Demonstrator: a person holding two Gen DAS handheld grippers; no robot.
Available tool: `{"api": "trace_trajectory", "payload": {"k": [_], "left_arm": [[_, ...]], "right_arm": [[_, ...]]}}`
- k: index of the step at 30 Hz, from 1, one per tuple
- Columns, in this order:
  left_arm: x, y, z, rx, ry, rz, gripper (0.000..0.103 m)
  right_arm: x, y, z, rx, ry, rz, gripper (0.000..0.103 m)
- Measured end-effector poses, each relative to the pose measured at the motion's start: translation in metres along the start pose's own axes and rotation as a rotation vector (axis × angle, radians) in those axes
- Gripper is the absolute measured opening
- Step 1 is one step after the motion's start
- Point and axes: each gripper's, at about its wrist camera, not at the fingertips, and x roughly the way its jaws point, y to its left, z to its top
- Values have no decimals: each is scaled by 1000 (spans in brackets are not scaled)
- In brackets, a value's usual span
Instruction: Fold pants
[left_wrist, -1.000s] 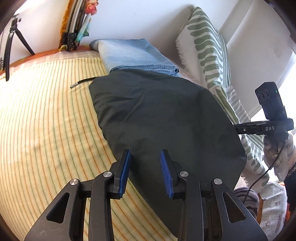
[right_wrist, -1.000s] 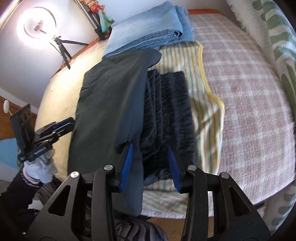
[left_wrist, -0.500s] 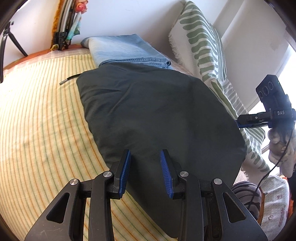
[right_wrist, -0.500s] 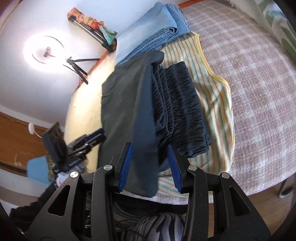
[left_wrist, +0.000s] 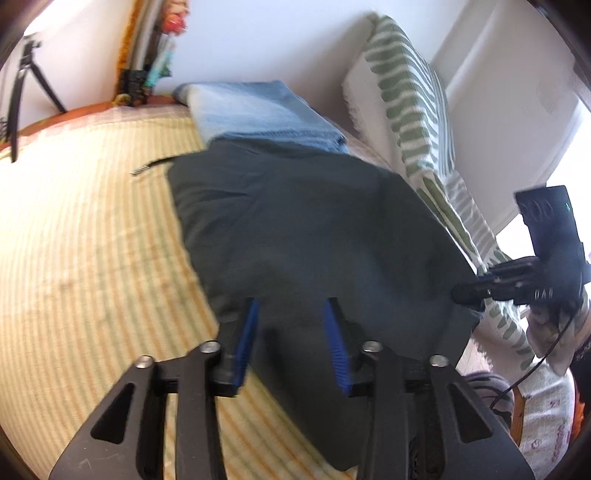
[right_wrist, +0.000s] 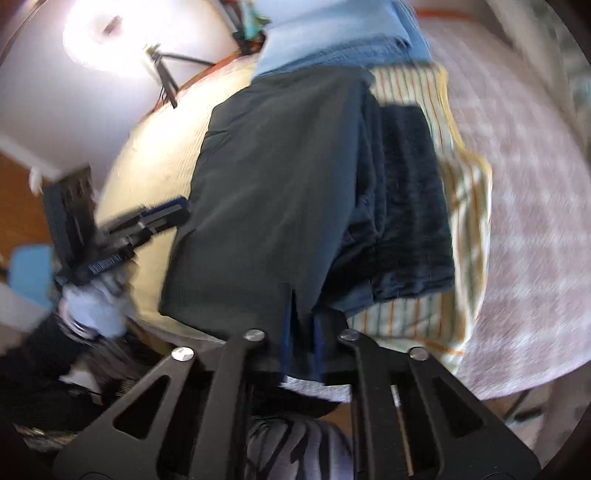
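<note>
Dark green pants (left_wrist: 306, 236) lie on the striped bedcover, reaching from the near bed edge toward the wall; they also show in the right wrist view (right_wrist: 280, 184). My left gripper (left_wrist: 291, 314) is open, its blue pads just above the near part of the pants, holding nothing. My right gripper (right_wrist: 303, 328) is shut on the near edge of the pants at the bed's front. It shows in the left wrist view (left_wrist: 465, 295) at the pants' right corner. The left gripper shows in the right wrist view (right_wrist: 177, 214) at the pants' left side.
Folded light-blue jeans (left_wrist: 258, 110) lie against the wall beyond the pants. A dark crinkled garment (right_wrist: 410, 199) lies under the pants' right side. A green-striped pillow (left_wrist: 406, 96) stands at the right. A tripod (left_wrist: 22, 92) stands at the far left. A ring light (right_wrist: 110, 33) glows.
My right gripper has dropped to the pants' near edge and shut on it. The left gripper stayed open and shifted slightly over the pants.
</note>
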Motion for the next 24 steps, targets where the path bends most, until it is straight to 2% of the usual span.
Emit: {"api": "trace_trajectory", "payload": {"k": [3,7,9,11,17,20,21,22,24], "left_arm": [[-7,15,4,-59,-11,0,42],[-10,27,6,-111,-13,-5,42],[-9,27,6,-113,-10,-10,42],[-5,24,5,-107,3,-16,42],[16,20,2,-122,52,-40,42],[23,21,2,-149,62,-46,42],[24,21,1,-154,64,-48,42],[26,22,2,-161,68,-52,42],[30,24,2,-179,79,-57,42]], "right_arm": [[-9,7,4,-64,-24,-87,4],[-18,-14,8,-32,-24,-134,3],[-16,-26,4,-3,-1,-113,3],[-8,-32,1,7,21,-129,3],[-10,-38,2,31,30,-44,5],[-21,-36,10,-1,17,-74,27],[-26,-38,14,-6,1,-77,48],[-30,-40,17,-6,-19,-75,64],[-35,-46,29,0,-64,-32,72]]}}
